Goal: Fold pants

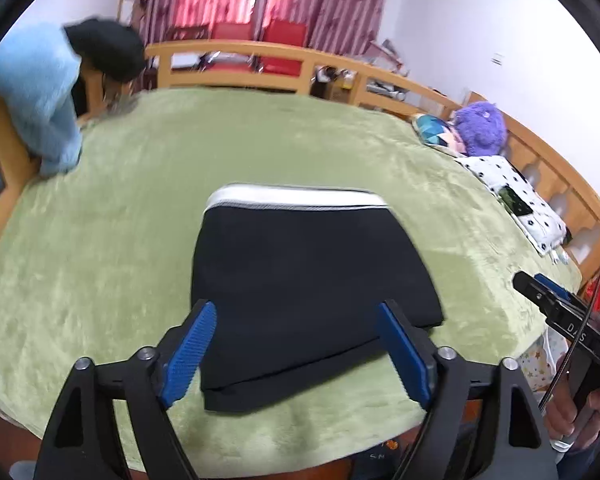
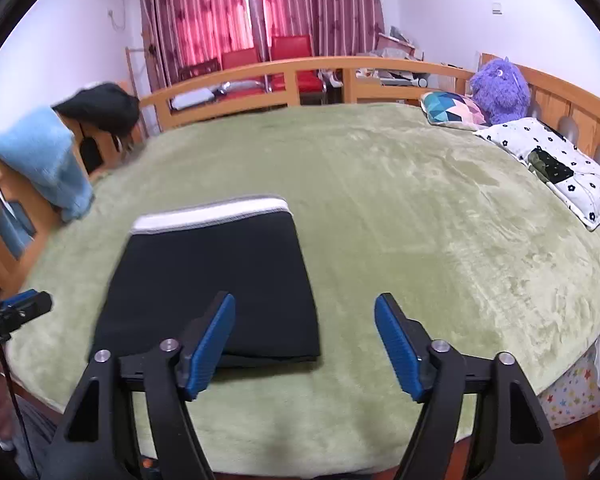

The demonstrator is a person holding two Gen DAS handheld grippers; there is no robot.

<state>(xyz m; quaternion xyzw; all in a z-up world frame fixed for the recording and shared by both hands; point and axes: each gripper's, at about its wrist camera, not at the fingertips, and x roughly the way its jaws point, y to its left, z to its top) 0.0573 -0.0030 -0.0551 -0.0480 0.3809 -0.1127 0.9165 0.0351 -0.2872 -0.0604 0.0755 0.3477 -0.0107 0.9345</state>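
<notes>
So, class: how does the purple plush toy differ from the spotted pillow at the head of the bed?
Colour: the purple plush toy is one fuzzy purple; the spotted pillow is white with dark flower dots.
Pose: the toy sits upright against the headboard; the pillow lies flat.
Load: a dark patterned object lies on the pillow; nothing lies on the toy.
Both rest at the same end of the green blanket.

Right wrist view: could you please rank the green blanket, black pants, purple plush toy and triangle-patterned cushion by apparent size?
1. green blanket
2. black pants, enlarged by nearness
3. purple plush toy and triangle-patterned cushion: too alike to rank
</notes>
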